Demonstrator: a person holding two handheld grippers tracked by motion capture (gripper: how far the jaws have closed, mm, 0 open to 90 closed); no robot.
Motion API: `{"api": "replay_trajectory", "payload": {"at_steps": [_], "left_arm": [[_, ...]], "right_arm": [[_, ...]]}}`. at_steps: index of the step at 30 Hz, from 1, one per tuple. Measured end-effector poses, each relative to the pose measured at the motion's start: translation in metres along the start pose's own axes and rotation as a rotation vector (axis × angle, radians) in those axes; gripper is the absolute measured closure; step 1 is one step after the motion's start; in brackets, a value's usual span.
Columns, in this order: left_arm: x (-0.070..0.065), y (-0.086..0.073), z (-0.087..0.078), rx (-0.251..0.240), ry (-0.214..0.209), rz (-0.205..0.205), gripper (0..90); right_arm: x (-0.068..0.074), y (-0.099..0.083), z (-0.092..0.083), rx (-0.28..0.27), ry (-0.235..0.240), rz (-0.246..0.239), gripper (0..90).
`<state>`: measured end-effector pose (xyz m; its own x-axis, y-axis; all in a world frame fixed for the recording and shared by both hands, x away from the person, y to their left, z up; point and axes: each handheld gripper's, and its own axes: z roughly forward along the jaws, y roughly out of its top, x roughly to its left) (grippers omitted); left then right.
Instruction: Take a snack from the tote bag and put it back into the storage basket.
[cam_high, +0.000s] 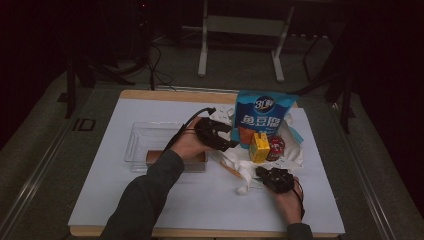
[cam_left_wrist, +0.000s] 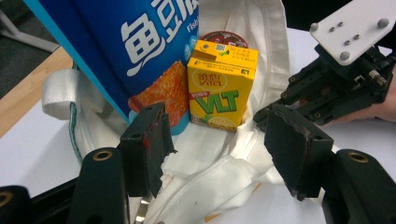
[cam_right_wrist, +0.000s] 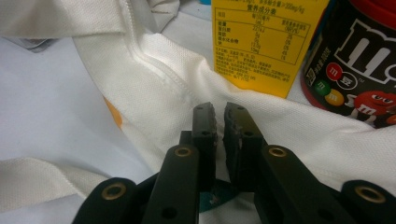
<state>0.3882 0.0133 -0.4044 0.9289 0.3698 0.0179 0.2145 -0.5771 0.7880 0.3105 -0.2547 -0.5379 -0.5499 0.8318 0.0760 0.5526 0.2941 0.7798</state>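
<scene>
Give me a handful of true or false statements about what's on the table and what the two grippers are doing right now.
1. The yellow drink carton stands upright on the white cloth bag. True.
2. The left gripper is clamped on the carton. False: its jaws stand open, short of the carton, over the bag's fabric.
3. The right gripper has its jaws nearly together at the bag's fabric. True.
4. The blue snack bag lies flat inside the clear tray. False: it stands beside the carton, outside the tray.
5. A dark M&M's jar sits next to the carton. True.
</scene>
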Motion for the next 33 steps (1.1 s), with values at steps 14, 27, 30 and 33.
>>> {"api": "replay_trajectory", "payload": {"at_steps": [14, 27, 30, 33], "left_arm": [[0.000, 0.002, 0.011, 0.004, 0.029, -0.022, 39.7], [-0.001, 0.007, 0.025, 0.014, 0.041, -0.028, 38.7], [-0.003, 0.008, 0.029, 0.020, 0.041, -0.020, 37.7], [-0.003, 0.009, 0.033, 0.027, 0.035, -0.021, 35.8]], "right_arm": [[0.000, 0.000, 0.000, -0.001, -0.004, -0.004, 82.4], [0.000, 0.000, 0.000, -0.001, -0.005, -0.006, 82.3], [0.000, 0.000, 0.000, -0.001, -0.004, -0.005, 82.3], [0.000, 0.000, 0.000, -0.001, -0.004, -0.006, 82.3]]}}
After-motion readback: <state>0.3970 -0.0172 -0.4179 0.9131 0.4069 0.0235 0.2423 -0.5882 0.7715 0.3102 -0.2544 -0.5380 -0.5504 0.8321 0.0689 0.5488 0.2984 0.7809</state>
